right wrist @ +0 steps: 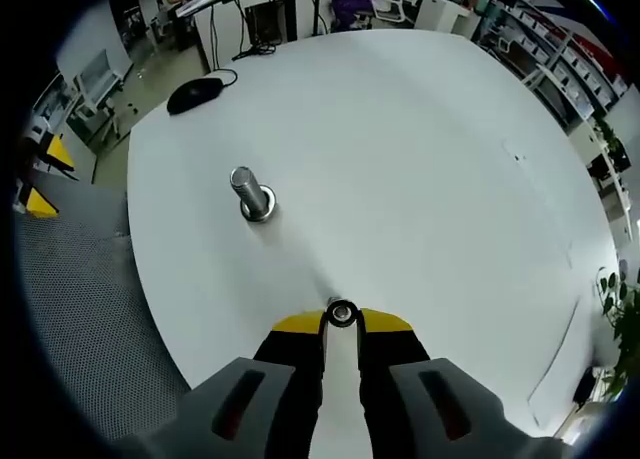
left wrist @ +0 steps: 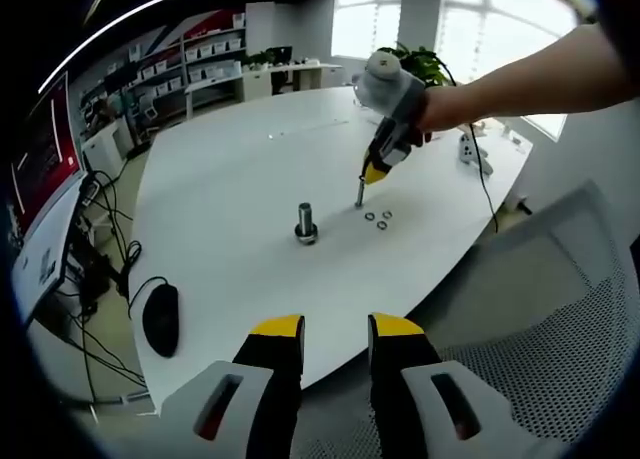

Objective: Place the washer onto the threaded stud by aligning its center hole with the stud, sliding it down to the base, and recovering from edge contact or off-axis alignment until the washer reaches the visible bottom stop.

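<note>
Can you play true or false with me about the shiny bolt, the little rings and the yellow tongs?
1. The shiny metal threaded stud stands upright on the round white table. True.
2. The right tongs pinch a small silver ring washer. True.
3. That washer already sits on the stud. False: it is at the tong tips, away from the stud.
4. Three spare silver washers lie on the table. True.
5. The black computer mouse sits on top of the stud. False: it lies near the table edge.
</note>
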### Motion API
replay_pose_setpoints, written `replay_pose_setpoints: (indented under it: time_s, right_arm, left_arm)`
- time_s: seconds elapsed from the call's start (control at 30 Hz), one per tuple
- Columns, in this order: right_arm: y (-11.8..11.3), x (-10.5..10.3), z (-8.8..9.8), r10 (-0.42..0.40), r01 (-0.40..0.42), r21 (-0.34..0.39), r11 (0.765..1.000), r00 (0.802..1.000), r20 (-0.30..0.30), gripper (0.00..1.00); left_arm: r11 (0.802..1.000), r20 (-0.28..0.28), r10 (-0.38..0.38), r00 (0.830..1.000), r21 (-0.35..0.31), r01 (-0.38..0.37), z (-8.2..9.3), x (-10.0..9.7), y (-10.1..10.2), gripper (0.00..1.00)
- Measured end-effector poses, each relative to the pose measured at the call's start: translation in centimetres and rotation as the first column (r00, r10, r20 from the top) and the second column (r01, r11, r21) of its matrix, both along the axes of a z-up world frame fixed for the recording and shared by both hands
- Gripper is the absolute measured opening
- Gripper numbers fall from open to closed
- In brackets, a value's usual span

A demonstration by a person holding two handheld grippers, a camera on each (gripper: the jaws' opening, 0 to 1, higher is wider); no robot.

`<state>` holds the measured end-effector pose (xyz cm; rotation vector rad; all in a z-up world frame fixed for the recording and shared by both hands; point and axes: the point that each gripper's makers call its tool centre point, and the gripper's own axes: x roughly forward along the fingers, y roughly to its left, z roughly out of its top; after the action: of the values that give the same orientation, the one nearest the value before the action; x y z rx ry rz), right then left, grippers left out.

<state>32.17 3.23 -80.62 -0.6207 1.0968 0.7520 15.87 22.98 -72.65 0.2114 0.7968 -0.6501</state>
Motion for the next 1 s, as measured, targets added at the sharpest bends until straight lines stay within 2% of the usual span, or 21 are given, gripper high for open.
replay_pose_setpoints:
  time_s: [0.33,1.0]
  right_arm:
    - [0.0,0.1,-0.7,0.007,-0.008,-0.008,1.000,1.000,-0.019,0.14]
    - [-0.2,0.2,-3.5,-0.010,0.008,-0.029,1.000,0.998,-0.066,0.14]
  left_arm:
    - [1.000,-0.008,0.001,1.000,0.004,-0.001,-0.2,-0.1,0.0,0.23]
    - [1.000,-0.012,0.009,1.000,0.016,-0.008,-0.3,-0.1,0.3,0.23]
